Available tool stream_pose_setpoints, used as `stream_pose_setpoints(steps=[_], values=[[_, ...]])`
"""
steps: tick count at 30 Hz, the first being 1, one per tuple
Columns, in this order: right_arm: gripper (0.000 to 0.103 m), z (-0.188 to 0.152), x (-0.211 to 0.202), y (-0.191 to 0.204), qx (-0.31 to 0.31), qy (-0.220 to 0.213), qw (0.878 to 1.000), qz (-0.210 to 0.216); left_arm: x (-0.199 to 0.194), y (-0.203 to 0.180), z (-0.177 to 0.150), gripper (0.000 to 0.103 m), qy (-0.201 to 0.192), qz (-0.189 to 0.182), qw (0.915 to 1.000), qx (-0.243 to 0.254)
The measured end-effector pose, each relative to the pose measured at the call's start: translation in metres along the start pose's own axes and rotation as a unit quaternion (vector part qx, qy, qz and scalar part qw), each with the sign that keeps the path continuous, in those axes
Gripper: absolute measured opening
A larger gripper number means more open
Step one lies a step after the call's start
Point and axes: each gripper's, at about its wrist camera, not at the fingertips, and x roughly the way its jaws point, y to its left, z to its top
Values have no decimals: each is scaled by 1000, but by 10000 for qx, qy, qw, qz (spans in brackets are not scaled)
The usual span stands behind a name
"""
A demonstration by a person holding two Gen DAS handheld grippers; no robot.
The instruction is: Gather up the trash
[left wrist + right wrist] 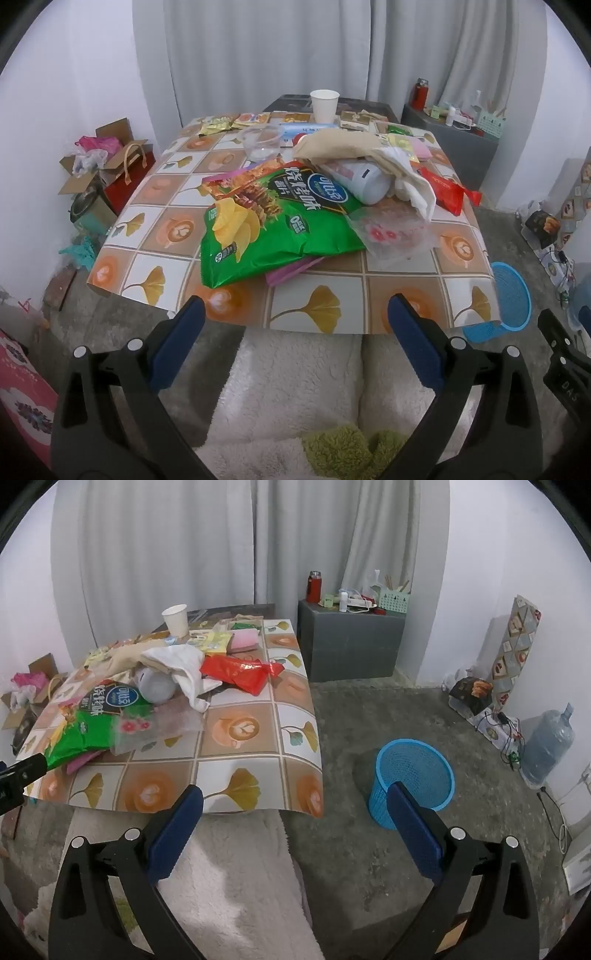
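The trash lay heaped mid-frame on the low table point(325, 314): a green chip bag point(269, 229) sprawled over a pink wrapper point(291, 271), with a clear plastic bag point(395, 232) touching its right edge, a red wrapper point(443, 188) farther right, and a white bottle point(365, 181) half buried under a crumpled cloth point(354, 147). We judged the pile was left loose for picking piece by piece. Our left gripper point(295, 325) hung below the table's near edge, jaws spread wide and empty; our right gripper point(295, 812) was likewise released, holding nothing. The blue mesh bin point(413, 775) stood on the floor at lower right (well apart from the table). A paper cup point(324, 105) at the upper centre looked easy to topple.
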Motion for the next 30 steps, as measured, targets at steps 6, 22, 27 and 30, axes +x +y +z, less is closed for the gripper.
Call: stream_pose_setpoints(steps=[6, 22, 27, 30], values=[[97, 0, 1, 1, -7, 18, 10000, -3, 0, 0, 0, 95, -10, 15, 10000, 6], [97, 0, 1, 1, -11, 27, 10000, -9, -1, 0, 0, 96, -10, 34, 10000, 11], [97, 0, 1, 1, -11, 27, 10000, -11, -1, 0, 0, 95, -11, 37, 10000, 8], [97, 0, 1, 1, -9, 30, 10000, -6, -1, 0, 0, 95, -7, 34, 10000, 13]])
